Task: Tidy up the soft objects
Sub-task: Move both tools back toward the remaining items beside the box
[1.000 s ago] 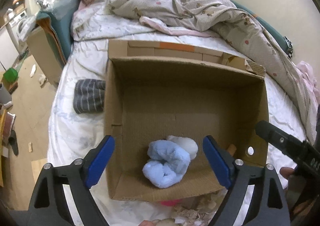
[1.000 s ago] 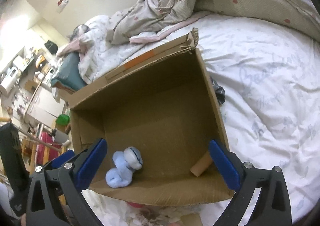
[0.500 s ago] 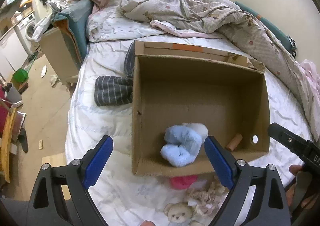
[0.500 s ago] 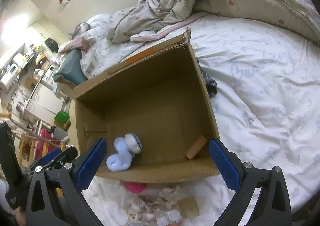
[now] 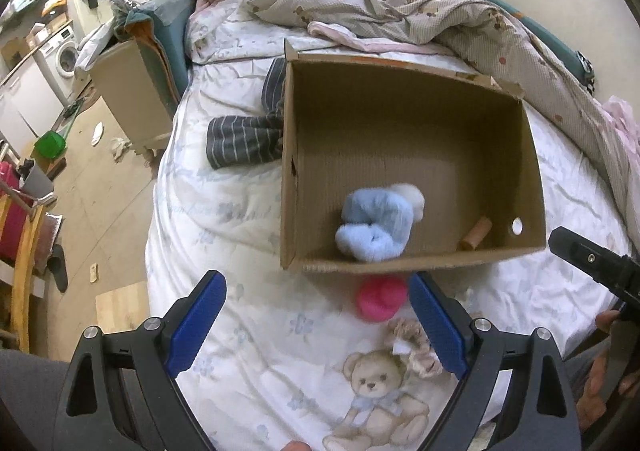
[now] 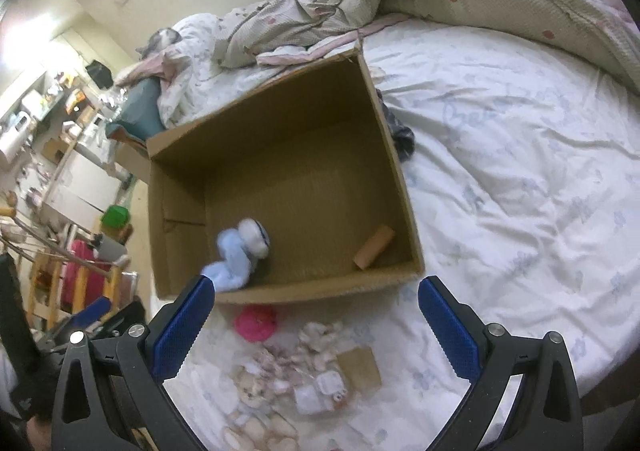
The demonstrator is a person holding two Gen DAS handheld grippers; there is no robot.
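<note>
Left wrist view: the left gripper [image 5: 316, 325] hangs spread wide and empty; just ahead lies a pink soft ball [image 5: 381, 296], beyond it the cardboard box [image 5: 288, 179] holding a blue plush [image 5: 376, 229].

Right wrist view: the right gripper [image 6: 316, 325] is spread too, empty, with the ball [image 6: 255, 323] ahead-left and a teddy bear [image 6: 252, 391] between its fingers.

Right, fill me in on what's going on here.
A person with a gripper in each hand is sorting soft things into a cardboard box on the bed. Neither the left gripper nor the right gripper holds anything; both have their jaws wide open, short of the box. A blue plush and a cardboard tube lie inside. A pink toy, a scrunchie and a teddy bear are outside, near the front wall.
</note>
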